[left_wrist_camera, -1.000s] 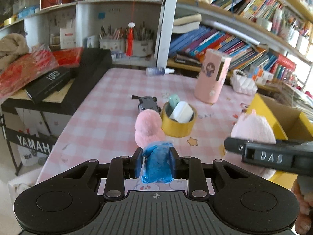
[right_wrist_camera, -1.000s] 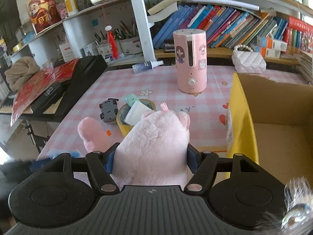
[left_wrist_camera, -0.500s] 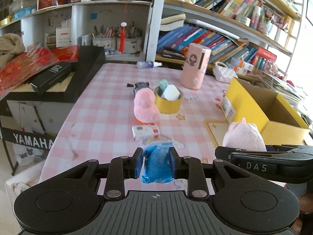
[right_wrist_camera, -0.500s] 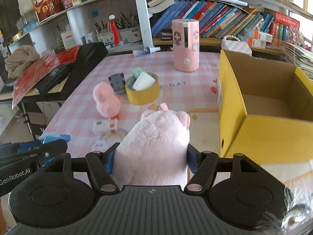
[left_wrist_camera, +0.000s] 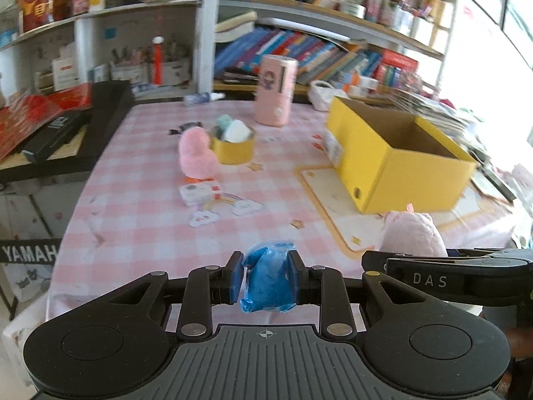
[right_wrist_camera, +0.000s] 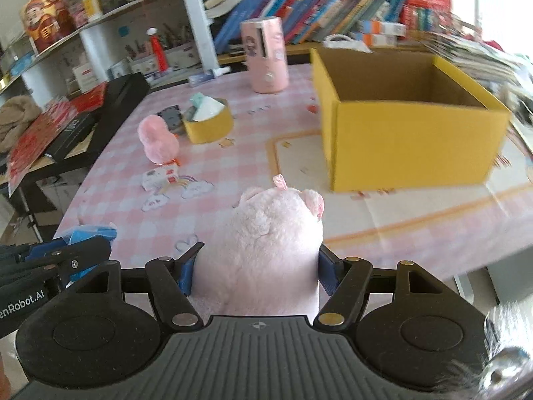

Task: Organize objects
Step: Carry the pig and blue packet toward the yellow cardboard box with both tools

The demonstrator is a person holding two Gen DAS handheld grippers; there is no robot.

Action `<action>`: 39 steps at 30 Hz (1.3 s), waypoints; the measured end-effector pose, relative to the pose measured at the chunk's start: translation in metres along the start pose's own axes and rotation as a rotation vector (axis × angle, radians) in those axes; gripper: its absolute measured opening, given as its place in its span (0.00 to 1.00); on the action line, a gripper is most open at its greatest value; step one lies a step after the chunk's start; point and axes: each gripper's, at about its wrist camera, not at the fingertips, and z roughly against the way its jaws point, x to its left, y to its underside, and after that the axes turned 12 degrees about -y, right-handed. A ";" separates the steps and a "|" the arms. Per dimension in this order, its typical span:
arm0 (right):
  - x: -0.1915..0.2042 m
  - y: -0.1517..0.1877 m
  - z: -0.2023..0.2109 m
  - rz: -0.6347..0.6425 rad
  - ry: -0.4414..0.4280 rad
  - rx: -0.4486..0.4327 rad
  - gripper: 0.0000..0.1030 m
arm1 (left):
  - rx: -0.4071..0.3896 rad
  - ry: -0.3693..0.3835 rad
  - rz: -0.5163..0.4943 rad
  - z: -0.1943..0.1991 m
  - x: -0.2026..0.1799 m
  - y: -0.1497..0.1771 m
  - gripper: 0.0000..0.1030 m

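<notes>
Both grippers have pulled back from the yellow box, so more of the checked table shows than half a second ago. Left gripper is clamped on a blue crinkly packet, held above the table edge nearest the cameras, well apart from the box. Right gripper squeezes a pale pink plush pig, in front of the box's near wall. Left of the box sit a pink fluffy toy, a small white carton, perhaps a card pack given the blur, and a yellow tape roll.
</notes>
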 end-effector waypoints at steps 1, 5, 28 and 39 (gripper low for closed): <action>-0.003 0.004 0.004 -0.013 0.010 -0.002 0.64 | 0.000 0.014 -0.011 0.001 -0.004 0.001 0.25; -0.015 0.018 0.021 -0.066 0.056 -0.015 0.64 | -0.007 0.064 -0.058 0.005 -0.021 0.004 0.25; -0.090 0.047 0.087 -0.288 0.264 -0.092 0.64 | -0.041 0.272 -0.258 0.005 -0.110 -0.004 0.25; -0.099 0.030 0.083 -0.262 0.245 -0.096 0.64 | -0.061 0.253 -0.258 -0.001 -0.120 -0.017 0.25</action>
